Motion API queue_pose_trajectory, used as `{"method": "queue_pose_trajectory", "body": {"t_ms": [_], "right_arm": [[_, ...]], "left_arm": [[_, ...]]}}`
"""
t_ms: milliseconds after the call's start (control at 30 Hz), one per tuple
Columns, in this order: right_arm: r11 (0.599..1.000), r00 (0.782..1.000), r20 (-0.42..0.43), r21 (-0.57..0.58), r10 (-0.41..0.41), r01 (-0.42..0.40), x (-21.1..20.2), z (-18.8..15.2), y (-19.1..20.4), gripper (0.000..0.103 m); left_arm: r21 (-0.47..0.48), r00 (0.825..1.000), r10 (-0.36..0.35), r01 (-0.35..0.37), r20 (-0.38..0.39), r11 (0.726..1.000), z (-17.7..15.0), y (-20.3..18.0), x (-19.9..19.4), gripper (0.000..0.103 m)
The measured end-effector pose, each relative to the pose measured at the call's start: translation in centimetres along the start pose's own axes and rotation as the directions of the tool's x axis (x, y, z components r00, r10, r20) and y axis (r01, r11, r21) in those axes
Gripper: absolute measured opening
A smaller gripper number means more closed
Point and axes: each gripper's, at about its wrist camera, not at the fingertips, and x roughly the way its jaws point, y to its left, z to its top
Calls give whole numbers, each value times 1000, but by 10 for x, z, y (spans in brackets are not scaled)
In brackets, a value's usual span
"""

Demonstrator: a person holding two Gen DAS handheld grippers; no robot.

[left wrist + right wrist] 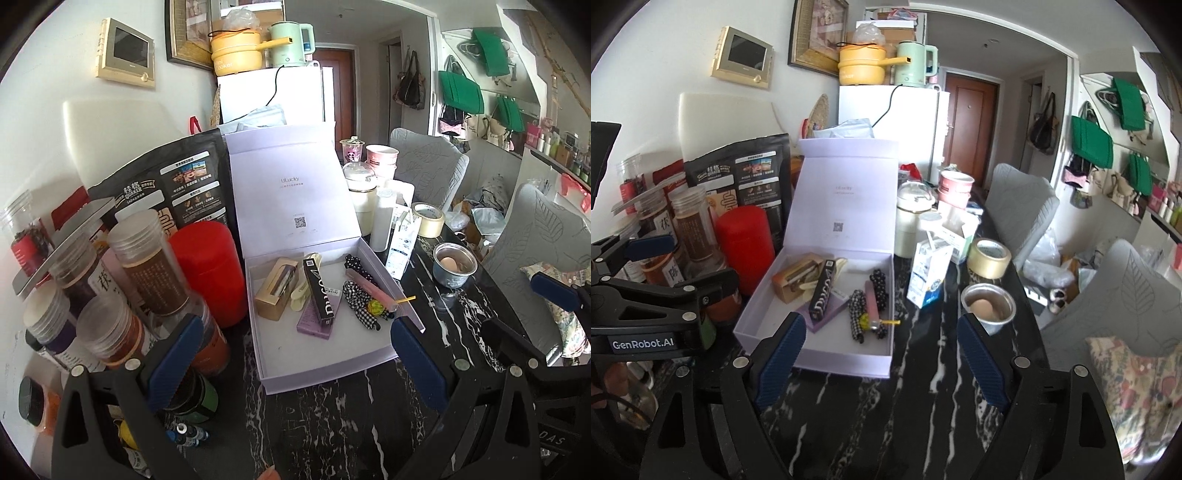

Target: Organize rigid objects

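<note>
An open lilac gift box (314,363) (827,358) lies on the black marble table, lid upright. Inside are a tan carton (275,288) (792,277), a black carton (319,291) (822,291) on a purple one (317,323), a pink comb (373,290) (872,304), checked and dotted hair ties (356,299) (857,314) and a cream clip (299,297). My left gripper (295,362) is open and empty just before the box's near wall. My right gripper (882,360) is open and empty at the box's near right corner; it also shows at the right of the left wrist view (554,291).
Jars (147,266) and a red canister (210,273) (746,247) crowd the left of the box. Right of it stand a milk carton (929,273), a tape roll (990,258), a metal bowl with an egg (988,306) (454,264), a cream flask (910,221) and cups. Grey chairs (1023,199) stand beyond the table's right edge.
</note>
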Motion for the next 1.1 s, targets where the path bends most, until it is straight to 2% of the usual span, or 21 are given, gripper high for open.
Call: {"method": "queue_pose_trajectory", "body": {"t_ms": [467,1100], "right_arm": [[1000,999,-44,19,6,-5,-9,-28,12,85],[1000,999,-43,21,1,0,-13,-34,14,85]], "left_arm": [[-4,1000,-3,3,-25,1000,-44,1,-15,103],[-6,1000,6,-6,-30,1000,-48,8,-18,103]]}}
